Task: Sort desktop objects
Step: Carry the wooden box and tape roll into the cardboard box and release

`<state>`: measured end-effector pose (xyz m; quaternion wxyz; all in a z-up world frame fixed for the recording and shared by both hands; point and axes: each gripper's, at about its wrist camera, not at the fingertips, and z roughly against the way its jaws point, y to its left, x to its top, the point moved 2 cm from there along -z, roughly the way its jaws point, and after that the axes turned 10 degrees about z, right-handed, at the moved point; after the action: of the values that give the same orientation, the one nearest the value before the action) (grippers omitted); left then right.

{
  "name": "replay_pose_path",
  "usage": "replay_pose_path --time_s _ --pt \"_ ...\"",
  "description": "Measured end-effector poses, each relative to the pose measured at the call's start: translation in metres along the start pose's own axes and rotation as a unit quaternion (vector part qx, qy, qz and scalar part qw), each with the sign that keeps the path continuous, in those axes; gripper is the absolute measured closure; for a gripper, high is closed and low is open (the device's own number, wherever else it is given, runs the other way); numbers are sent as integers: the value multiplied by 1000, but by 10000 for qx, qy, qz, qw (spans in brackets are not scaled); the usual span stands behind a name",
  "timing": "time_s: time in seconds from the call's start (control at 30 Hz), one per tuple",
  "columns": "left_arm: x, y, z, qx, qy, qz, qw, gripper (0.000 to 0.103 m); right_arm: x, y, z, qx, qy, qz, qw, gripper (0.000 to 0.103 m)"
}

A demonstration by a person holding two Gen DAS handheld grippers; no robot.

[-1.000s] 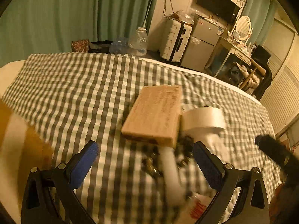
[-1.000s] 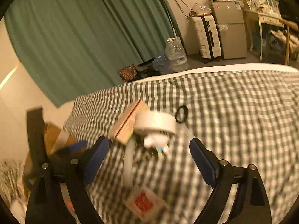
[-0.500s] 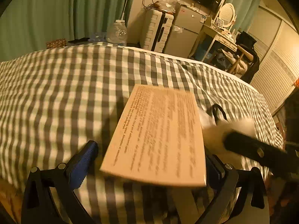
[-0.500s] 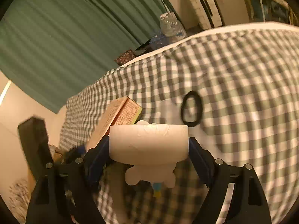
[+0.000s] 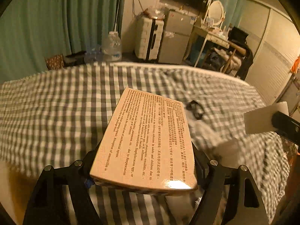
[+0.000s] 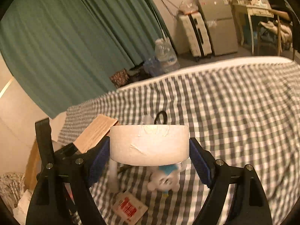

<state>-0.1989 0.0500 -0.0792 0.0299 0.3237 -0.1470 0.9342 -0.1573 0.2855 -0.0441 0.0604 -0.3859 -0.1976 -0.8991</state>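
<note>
- Left gripper (image 5: 144,166) had its jaws clamped on the medicine box (image 5: 148,142), lifted over the bed (image 5: 56,108).
- Right gripper (image 6: 149,155) gripped the tape roll (image 6: 149,143).
- Judgement: both were mid-carry; next, each needs a drop place.

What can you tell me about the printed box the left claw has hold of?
The medicine box is a flat, rectangular carton, tan in this light, with a glossy face covered in dense black print in English and Chinese; the words that can be read mention infections. The left claw grips its near end by the two long edges, so it juts forward almost level above the checked bedspread, touching nothing else that can be seen. In the right wrist view its plain narrow side shows, tilted, beside the tape roll.
</note>
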Motion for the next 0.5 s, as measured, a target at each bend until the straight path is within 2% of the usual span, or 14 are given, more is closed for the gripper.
replay_pose_path --time_s 0.23,0.37,0.5 --pt "-18 -9 93 -149 -307 97 9994 23 -26 18 58 -149 10 188 9997 21" --pt "-31 -7 138 154 -465 93 9988 23 -39 39 80 -226 69 373 9990 21" --pt "-43 2 174 294 -689 440 9962 23 -52 68 95 -295 96 707 9970 21"
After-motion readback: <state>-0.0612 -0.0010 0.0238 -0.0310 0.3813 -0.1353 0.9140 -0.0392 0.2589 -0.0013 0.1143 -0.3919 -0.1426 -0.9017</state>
